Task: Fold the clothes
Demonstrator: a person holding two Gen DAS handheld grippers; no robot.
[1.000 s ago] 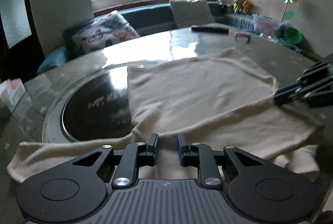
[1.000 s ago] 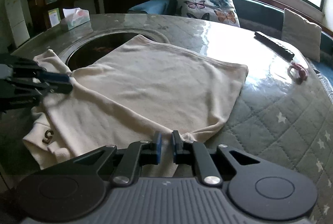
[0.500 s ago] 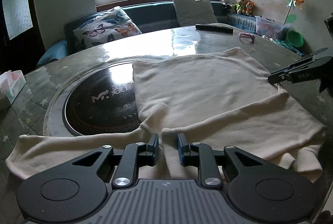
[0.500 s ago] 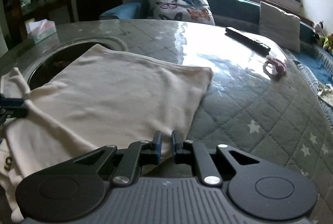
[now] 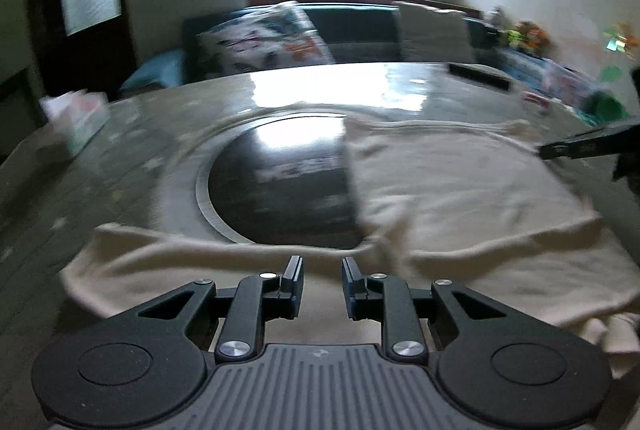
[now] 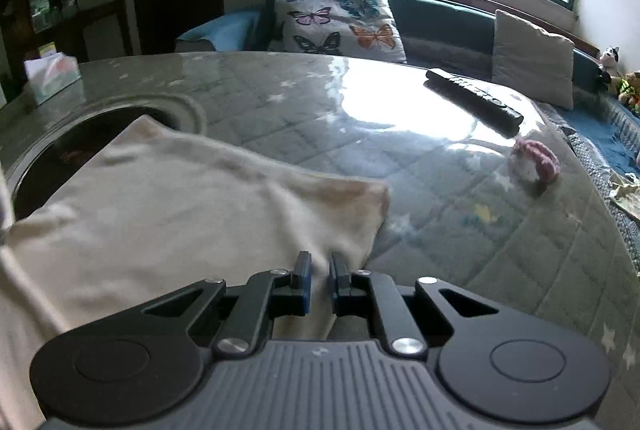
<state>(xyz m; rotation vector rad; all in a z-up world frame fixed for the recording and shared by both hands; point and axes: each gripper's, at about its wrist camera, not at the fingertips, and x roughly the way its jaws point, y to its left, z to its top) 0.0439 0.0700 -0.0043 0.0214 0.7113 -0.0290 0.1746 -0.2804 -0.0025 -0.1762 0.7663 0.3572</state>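
Note:
A cream long-sleeved garment (image 5: 460, 190) lies spread on the round table, its body folded over and one sleeve (image 5: 168, 250) stretched to the left. My left gripper (image 5: 322, 272) hovers just above the sleeve with its fingers a little apart, holding nothing. My right gripper (image 6: 320, 270) is over the garment's right edge (image 6: 200, 202), with cloth showing in the narrow gap between its fingers; whether it grips the cloth I cannot tell. It also shows at the right edge of the left wrist view (image 5: 588, 144).
The table (image 6: 460, 198) has a quilted star cover under glass and a dark round inset (image 5: 280, 186). A remote (image 6: 474, 100) and a pink scrunchie (image 6: 534, 160) lie at the far right. A tissue box (image 6: 50, 76) stands at the far left. A sofa with cushions lies behind.
Both grippers have swung left over the garment and drawn back from its far side. The left view is now motion-blurred, and the left fingers have opened slightly wider.

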